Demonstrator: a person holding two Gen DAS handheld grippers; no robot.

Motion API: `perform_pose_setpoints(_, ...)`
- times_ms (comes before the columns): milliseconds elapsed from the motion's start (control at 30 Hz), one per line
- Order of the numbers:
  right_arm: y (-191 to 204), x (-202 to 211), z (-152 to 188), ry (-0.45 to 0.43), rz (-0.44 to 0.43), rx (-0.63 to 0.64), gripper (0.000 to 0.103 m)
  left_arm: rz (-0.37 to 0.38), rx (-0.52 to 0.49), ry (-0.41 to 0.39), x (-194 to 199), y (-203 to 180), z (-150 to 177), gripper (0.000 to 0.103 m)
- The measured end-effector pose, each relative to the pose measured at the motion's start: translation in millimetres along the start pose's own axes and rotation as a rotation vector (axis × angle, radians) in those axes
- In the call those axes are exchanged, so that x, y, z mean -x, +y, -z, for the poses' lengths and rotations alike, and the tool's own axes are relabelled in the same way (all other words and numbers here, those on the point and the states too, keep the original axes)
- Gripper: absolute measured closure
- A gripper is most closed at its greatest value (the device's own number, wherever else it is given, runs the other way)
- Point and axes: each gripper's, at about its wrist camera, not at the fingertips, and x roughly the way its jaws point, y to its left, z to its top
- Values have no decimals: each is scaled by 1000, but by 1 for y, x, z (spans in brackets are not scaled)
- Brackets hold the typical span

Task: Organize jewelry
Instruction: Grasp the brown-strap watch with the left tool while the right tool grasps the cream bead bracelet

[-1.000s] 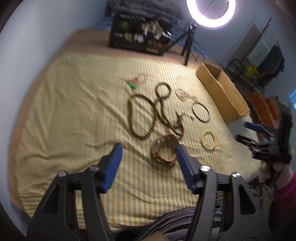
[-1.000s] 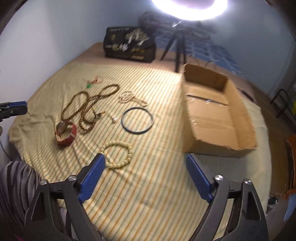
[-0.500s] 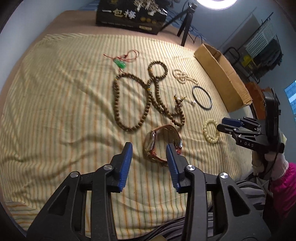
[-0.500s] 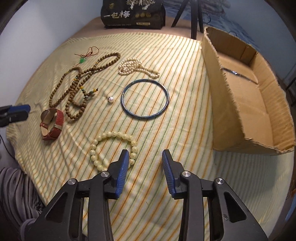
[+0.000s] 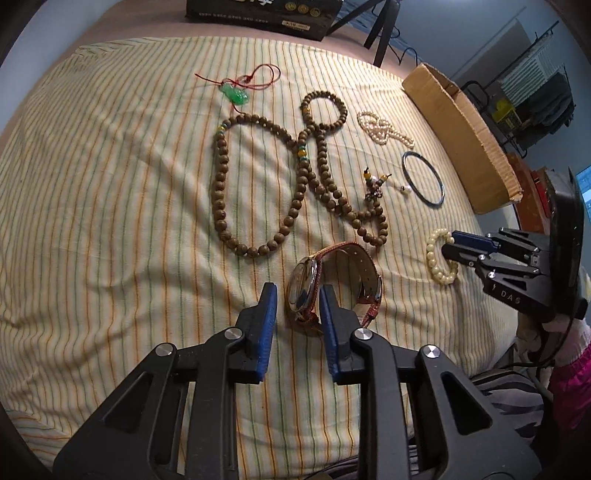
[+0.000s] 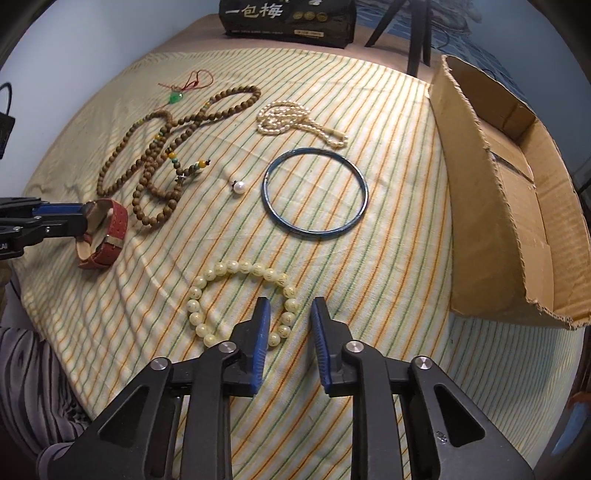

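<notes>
A red-strap watch (image 5: 334, 284) lies on the striped cloth. My left gripper (image 5: 295, 299) is open, its fingers straddling the watch's face side without squeezing it. A cream bead bracelet (image 6: 240, 299) lies near the front. My right gripper (image 6: 288, 314) is open, its fingers either side of the bracelet's right-hand beads. It also shows in the left wrist view (image 5: 458, 247) at the bracelet (image 5: 437, 258). A long brown bead necklace (image 5: 280, 177), a green pendant on red cord (image 5: 236, 94), a pearl strand (image 6: 295, 120), a dark blue bangle (image 6: 316, 192) and a single pearl (image 6: 238, 187) lie further back.
An open cardboard box (image 6: 517, 206) stands on the right of the cloth (image 6: 388, 295). A black box with Chinese lettering (image 6: 288, 16) and a tripod (image 6: 415, 33) stand at the far edge. The cloth's near edge drops off by my legs.
Both grippers have moved forward and down and narrowed. The left one now straddles the watch's face side; the right one now straddles the cream bracelet's beads.
</notes>
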Motion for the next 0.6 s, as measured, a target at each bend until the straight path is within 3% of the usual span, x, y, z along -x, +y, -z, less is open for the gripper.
perform_pose_setpoints(100,3,-1,-3,3,-11,9,96,-4,-9,9,-5,-3,0,89)
perform_pose_setpoints(600,8,38,10,-116,11,-13,97,-24,-29,-72,20,-11,2,90)
